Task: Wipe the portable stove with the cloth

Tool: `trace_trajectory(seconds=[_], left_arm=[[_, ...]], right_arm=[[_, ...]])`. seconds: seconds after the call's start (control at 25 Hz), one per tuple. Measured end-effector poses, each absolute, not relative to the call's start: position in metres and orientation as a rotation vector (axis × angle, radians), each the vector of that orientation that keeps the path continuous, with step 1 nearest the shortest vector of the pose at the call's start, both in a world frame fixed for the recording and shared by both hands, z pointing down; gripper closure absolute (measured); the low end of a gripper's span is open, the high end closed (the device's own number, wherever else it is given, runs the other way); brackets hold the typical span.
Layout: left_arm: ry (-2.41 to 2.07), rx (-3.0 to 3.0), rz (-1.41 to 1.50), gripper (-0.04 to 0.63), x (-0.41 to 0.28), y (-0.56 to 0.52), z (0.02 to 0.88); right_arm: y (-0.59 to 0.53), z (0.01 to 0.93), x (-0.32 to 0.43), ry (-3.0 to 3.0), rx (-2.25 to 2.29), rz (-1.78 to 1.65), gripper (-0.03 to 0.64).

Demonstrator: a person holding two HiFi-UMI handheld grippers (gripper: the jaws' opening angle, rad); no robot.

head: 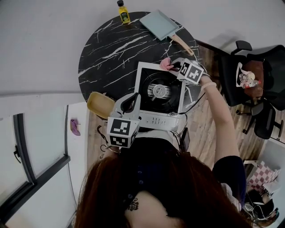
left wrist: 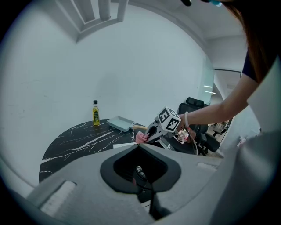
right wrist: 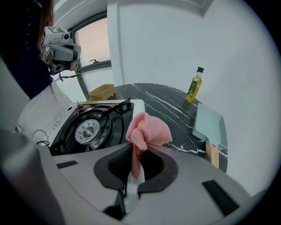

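The portable stove (head: pixel 160 91), white with a black burner well, sits at the near side of the round black marble table (head: pixel 107 49). My right gripper (head: pixel 174 67) hovers over the stove's far right corner, shut on a bunched pink cloth (head: pixel 167 65). In the right gripper view the cloth (right wrist: pixel 147 132) sticks up from the jaws, with the stove (right wrist: pixel 94 125) below and to the left. My left gripper (head: pixel 129 104) is held above the stove's near left corner, shut and empty. The left gripper view shows the right gripper (left wrist: pixel 153 132) and the cloth (left wrist: pixel 140 138) ahead.
A yellow oil bottle (head: pixel 123 12) and a pale blue square pan (head: pixel 159 24) with a wooden handle stand at the table's far edge. A yellow bowl (head: pixel 100 104) sits left of the stove. Black office chairs (head: pixel 249 80) stand to the right.
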State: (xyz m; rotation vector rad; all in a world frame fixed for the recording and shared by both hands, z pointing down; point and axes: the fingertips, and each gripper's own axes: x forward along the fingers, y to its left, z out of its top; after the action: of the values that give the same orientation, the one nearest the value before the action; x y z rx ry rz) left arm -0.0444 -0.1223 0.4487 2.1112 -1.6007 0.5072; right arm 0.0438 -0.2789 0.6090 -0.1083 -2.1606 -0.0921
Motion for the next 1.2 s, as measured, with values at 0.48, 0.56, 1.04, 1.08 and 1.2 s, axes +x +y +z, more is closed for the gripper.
trace_trajectory(seconds=[0.48,0.56,1.04,1.08,1.2], left_arm=[[-1.580,2.116,0.520,0.583,-0.040,-0.124,0.452],[-1.577,2.118,0.521,0.583,-0.040,-0.124,0.453],[-1.564,2.126,0.525,0.583,-0.038,-0.126,0.453],[-1.563,2.126,0.525,0.583,-0.038,-0.126,0.452],[-1.561,2.126,0.526,0.583,-0.037,-0.125,0.453]], right_arm=[[-0.282,0.609,0.056,-2.159,-0.098,-0.062,0.582],[-0.282,0.608,0.057,-2.157,-0.098,-0.059,0.582],[-0.285,0.609,0.067,-2.153,-0.094,-0.047,0.583],[-0.285,0.609,0.069,-2.150,-0.092,-0.044,0.582],[-0.285,0.609,0.073,-2.142,-0.084,-0.038,0.582]])
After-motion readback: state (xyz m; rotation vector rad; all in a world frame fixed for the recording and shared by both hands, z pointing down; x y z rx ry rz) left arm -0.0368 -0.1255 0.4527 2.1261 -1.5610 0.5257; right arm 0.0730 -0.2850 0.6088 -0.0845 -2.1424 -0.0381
